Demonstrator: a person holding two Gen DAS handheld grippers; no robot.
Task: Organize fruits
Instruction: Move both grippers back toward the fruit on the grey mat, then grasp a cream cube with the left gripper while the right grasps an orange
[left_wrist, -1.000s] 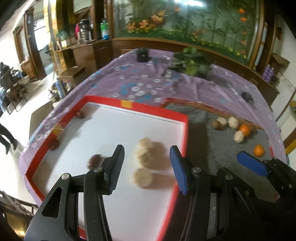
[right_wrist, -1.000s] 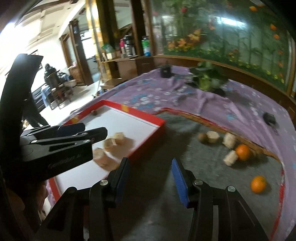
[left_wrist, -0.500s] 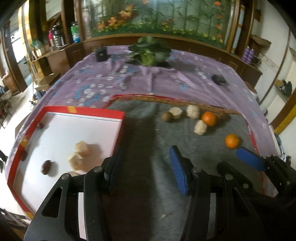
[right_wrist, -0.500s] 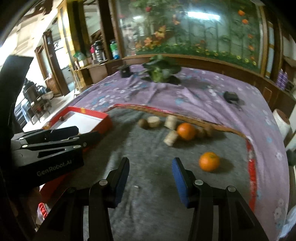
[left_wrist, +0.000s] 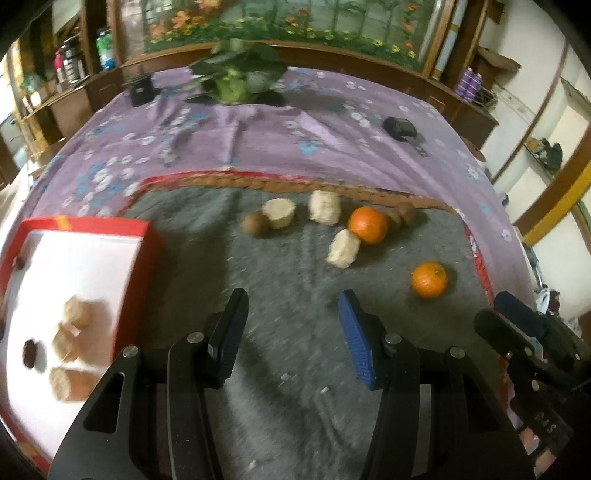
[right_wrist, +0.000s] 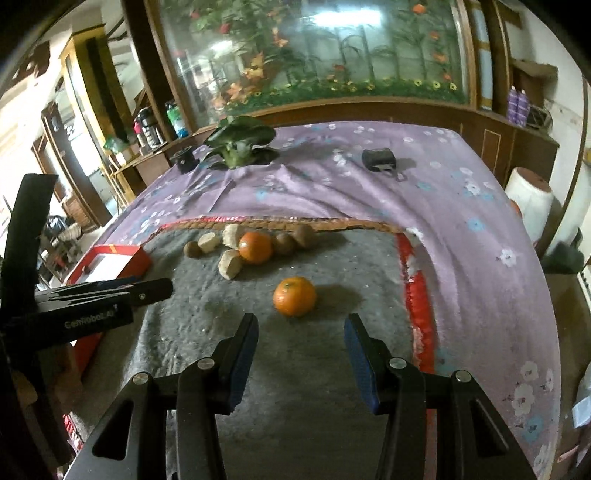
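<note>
1. Grey felt mat (right_wrist: 325, 369) with red edge lies on purple flowered tablecloth (right_wrist: 461, 206).
2. Red-rimmed white tray (left_wrist: 74, 266) at the mat's left holds pale chunks and a dark fruit.
3. Left gripper (left_wrist: 291, 332): jaws apart, empty, over bare mat; body reads "GenRobot.AI" in the right wrist view.
4. Right gripper (right_wrist: 300, 350): jaws apart, empty.
5. Near orange (right_wrist: 294, 296) lies on the mat just beyond the right gripper's fingertips; second orange (right_wrist: 255, 246) sits farther, among pale chunks and brown fruits.
</note>
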